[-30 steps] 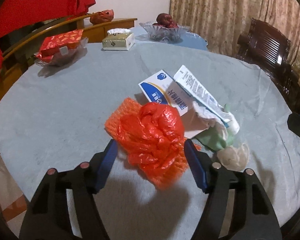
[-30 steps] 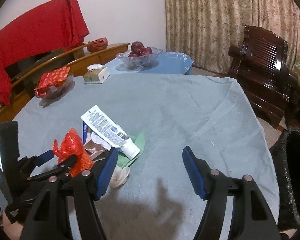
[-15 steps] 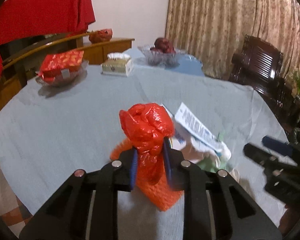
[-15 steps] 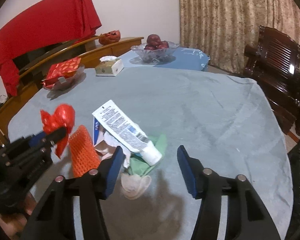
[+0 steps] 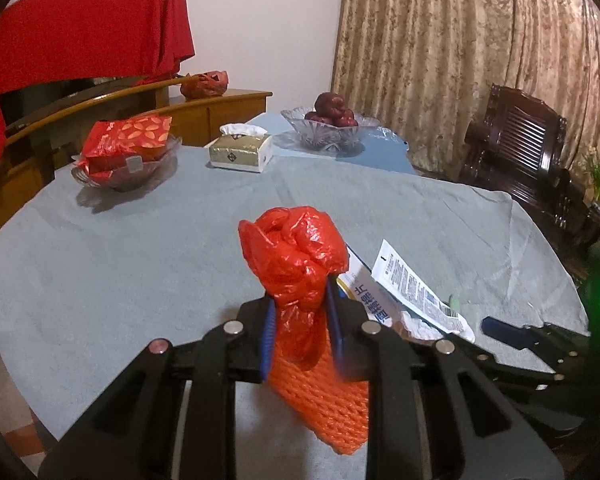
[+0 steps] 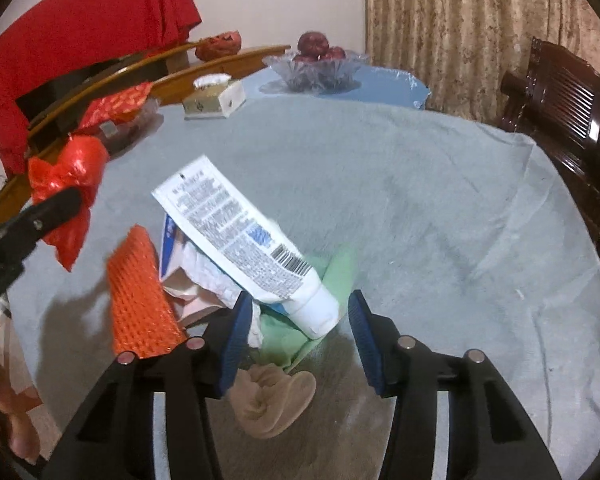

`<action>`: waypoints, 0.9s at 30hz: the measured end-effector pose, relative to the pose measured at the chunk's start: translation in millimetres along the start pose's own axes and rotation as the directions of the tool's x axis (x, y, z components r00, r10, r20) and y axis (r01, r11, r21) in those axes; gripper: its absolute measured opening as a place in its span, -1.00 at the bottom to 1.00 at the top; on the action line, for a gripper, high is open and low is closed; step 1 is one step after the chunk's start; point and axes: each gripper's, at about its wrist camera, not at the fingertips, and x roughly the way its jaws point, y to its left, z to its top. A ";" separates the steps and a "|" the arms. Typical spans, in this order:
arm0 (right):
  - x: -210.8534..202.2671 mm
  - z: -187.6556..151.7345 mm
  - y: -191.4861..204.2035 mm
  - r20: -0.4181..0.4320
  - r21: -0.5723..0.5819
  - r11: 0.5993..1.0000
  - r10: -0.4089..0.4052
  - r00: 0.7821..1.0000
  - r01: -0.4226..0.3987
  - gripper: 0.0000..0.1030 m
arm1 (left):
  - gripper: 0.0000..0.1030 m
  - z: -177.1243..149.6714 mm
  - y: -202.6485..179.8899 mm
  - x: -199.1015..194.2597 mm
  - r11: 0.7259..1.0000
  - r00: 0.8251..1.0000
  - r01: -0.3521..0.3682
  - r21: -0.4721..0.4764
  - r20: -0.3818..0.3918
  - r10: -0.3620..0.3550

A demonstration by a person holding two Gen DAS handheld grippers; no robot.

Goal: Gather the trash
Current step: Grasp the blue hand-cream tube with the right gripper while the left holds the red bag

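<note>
My left gripper [image 5: 300,320] is shut on a crumpled red plastic bag [image 5: 296,256] and holds it above the grey tablecloth [image 5: 120,248]; the bag also shows in the right wrist view [image 6: 66,184]. An orange foam net [image 6: 140,300] lies under it. My right gripper [image 6: 296,332] is open around the cap end of a white tube [image 6: 240,236], which rests on a blue-white box [image 6: 168,236], crumpled paper [image 6: 208,276] and green wrap [image 6: 300,320]. A beige wad [image 6: 272,400] lies in front.
At the table's far side stand a tissue box [image 5: 240,152], a glass dish with red packets [image 5: 128,152] and a glass fruit bowl [image 5: 332,128]. A dark wooden chair [image 5: 528,160] stands right. A wooden sideboard [image 5: 220,108] and red cloth [image 5: 80,28] are behind.
My left gripper closed on the red bag and lifted it off the orange net. My right gripper moved in toward the tube and its fingers now flank the cap end.
</note>
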 end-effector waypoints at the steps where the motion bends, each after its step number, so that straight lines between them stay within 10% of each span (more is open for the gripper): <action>1: 2.3 -0.6 0.8 -0.004 -0.006 1.000 0.002 1.000 -0.002 -0.04 | -0.58 -1.3 -0.4 2.2 1.000 1.000 0.004 -0.002 -0.006 -0.004; 18: -11.2 7.6 -26.9 0.025 0.036 0.999 0.035 0.999 -0.036 -0.59 | -0.58 -4.2 -13.0 -0.7 1.000 0.999 0.028 0.002 -0.016 -0.028; 20: -16.1 8.6 -28.8 0.033 0.037 0.999 0.036 0.999 -0.038 -1.00 | -0.58 -4.7 -16.2 -3.6 0.999 0.999 0.031 0.006 -0.016 -0.031; 27: -20.5 11.6 -34.5 0.014 0.042 0.997 0.062 0.998 -0.063 -1.00 | -0.58 -6.0 -23.9 -10.8 0.999 0.999 0.040 0.016 -0.020 -0.039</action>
